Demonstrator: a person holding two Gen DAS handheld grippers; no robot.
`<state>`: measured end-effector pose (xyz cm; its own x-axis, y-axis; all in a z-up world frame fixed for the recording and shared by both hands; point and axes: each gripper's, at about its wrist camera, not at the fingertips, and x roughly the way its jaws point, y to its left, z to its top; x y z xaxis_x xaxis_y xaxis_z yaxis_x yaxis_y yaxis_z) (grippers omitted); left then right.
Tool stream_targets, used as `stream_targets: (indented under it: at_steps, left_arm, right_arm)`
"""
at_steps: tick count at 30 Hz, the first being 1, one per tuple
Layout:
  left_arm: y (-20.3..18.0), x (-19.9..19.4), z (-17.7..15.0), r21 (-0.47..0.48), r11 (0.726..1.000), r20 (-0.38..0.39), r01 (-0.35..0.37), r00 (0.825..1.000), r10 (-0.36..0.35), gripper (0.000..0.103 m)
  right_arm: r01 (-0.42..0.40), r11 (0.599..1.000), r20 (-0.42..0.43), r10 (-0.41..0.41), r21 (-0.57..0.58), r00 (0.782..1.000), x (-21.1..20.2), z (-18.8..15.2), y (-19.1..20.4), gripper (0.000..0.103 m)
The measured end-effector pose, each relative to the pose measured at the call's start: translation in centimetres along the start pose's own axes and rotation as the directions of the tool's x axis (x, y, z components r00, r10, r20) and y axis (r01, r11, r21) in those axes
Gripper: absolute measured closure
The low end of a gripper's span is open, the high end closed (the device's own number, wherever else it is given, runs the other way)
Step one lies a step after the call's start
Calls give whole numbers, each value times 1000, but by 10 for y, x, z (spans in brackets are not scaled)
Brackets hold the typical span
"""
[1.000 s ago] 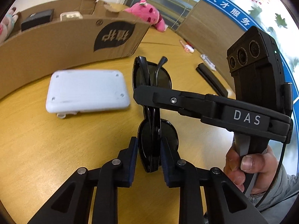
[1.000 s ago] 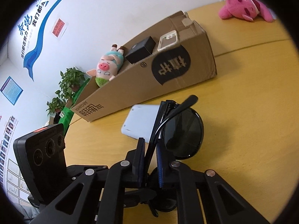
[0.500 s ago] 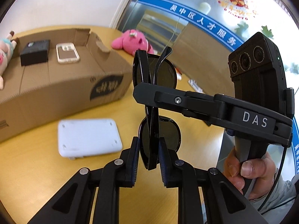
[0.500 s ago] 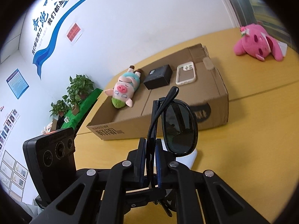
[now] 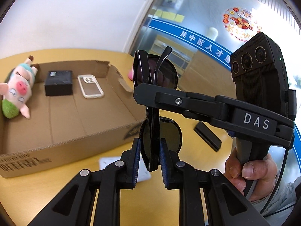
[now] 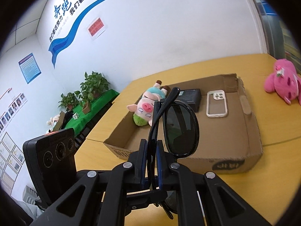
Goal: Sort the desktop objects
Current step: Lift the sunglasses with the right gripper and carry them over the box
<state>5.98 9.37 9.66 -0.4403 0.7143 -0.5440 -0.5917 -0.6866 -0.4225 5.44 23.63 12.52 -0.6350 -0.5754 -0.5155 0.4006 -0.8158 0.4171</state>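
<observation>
Black folded sunglasses (image 5: 159, 75) hang in the air, held edge-on by both grippers. My left gripper (image 5: 150, 150) is shut on the lower lens, its blue pads (image 5: 136, 160) against both sides. My right gripper (image 5: 148, 96) crosses from the right and is shut on the frame's middle; a hand (image 5: 248, 169) holds its handle. In the right wrist view the right gripper (image 6: 152, 150) clamps the sunglasses (image 6: 180, 128) above the near wall of the open cardboard box (image 6: 225, 162). The same box (image 5: 75, 131) lies left of and below the glasses in the left wrist view.
Inside the box lie a plush pig (image 5: 15, 94), a small black box (image 5: 58, 82) and a clear phone case (image 5: 90, 86). A white flat device (image 5: 111, 163) and a black flat object (image 5: 207, 135) rest on the yellow table. A pink plush (image 6: 282, 81) lies beyond the box.
Both grippers have risen together with the sunglasses, well off the table. The box's inside has come into view from above, and the white device has dropped low behind my left fingers.
</observation>
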Motion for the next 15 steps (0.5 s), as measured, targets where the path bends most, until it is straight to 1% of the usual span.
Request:
stream_targets:
  at_steps: [5,8,12,15]
  left_arm:
    - [23,-14,12,-24,999,30,-39,999,40,84]
    - [38,-19,16,-36,997,36,-69,997,70,84]
    - [65,-22,22,-73,991,27,-112,993,115,84]
    - [89,-17,25,-109,984,0,-143,990,143,84]
  right_arm:
    - [-37,998,-20,36,-41,999,21,19,14,95]
    - [-64,996,-35,62,-58,997,37,29,21,95]
    - [-115,992,-70,110,-60,991,67,39,25,95]
    - [-154,987,-108,149,-39,983,96,45,22,95]
